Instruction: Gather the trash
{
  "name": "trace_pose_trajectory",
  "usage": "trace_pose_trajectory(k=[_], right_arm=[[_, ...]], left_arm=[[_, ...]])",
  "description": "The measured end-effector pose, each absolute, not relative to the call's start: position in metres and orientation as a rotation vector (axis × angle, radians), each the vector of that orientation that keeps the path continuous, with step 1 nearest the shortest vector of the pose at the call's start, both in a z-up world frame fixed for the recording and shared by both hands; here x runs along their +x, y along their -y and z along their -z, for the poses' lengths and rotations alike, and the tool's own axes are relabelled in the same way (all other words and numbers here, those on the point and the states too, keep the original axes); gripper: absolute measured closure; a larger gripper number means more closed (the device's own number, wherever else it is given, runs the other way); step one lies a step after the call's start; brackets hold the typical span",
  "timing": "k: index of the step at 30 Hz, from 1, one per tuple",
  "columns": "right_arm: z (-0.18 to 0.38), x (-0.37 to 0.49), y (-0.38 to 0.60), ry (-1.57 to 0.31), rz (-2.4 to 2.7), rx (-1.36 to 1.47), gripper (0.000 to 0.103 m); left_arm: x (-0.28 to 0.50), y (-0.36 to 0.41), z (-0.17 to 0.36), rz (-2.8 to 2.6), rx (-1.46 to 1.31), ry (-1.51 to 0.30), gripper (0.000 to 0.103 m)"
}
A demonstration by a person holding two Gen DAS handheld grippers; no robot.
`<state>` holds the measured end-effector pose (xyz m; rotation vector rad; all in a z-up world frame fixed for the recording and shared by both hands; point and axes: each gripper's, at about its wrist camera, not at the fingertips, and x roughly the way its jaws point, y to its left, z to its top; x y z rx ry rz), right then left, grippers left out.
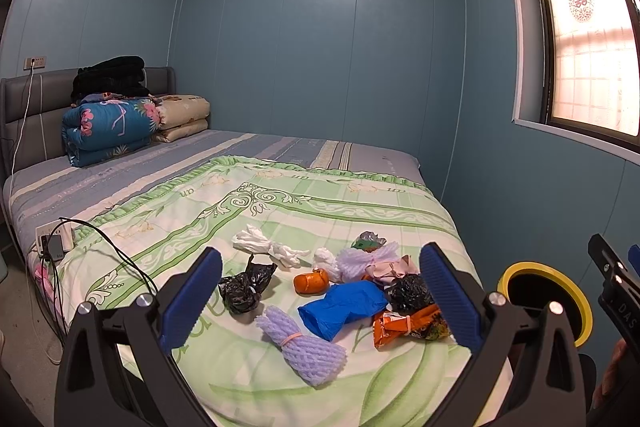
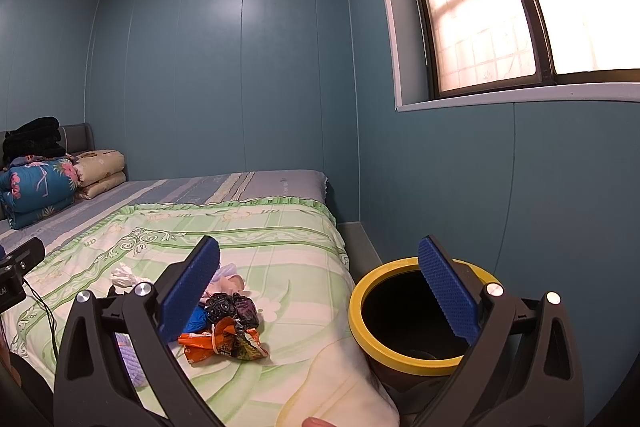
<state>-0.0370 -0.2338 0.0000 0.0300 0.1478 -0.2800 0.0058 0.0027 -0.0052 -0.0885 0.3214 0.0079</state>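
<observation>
Several pieces of trash lie on the green quilt (image 1: 280, 223): a purple foam net (image 1: 300, 347), a blue bag (image 1: 344, 307), an orange snack wrapper (image 1: 408, 323), two black bags (image 1: 244, 287), a white bag (image 1: 268, 247) and an orange piece (image 1: 310, 281). A dark bin with a yellow rim (image 2: 360, 331) stands at the bed's right side. My left gripper (image 1: 320, 291) is open above the trash pile. My right gripper (image 2: 320, 291) is open between the pile and the bin. The snack wrapper (image 2: 224, 343) lies near its left finger.
Folded quilts and dark clothes (image 1: 112, 115) are stacked at the headboard. A power strip with cables (image 1: 56, 239) lies on the bed's left edge. The blue wall and a window (image 2: 500, 7) are on the right.
</observation>
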Motion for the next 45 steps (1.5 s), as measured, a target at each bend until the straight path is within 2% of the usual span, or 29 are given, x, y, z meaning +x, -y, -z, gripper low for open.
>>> trace_pose_trajectory(k=[45], right_arm=[[0.0009, -0.0363, 0.2361, -0.151, 0.272, 0.045, 0.008]], left_arm=[[0.0026, -0.0027, 0.0057, -0.006, -0.093, -0.332, 0.007]])
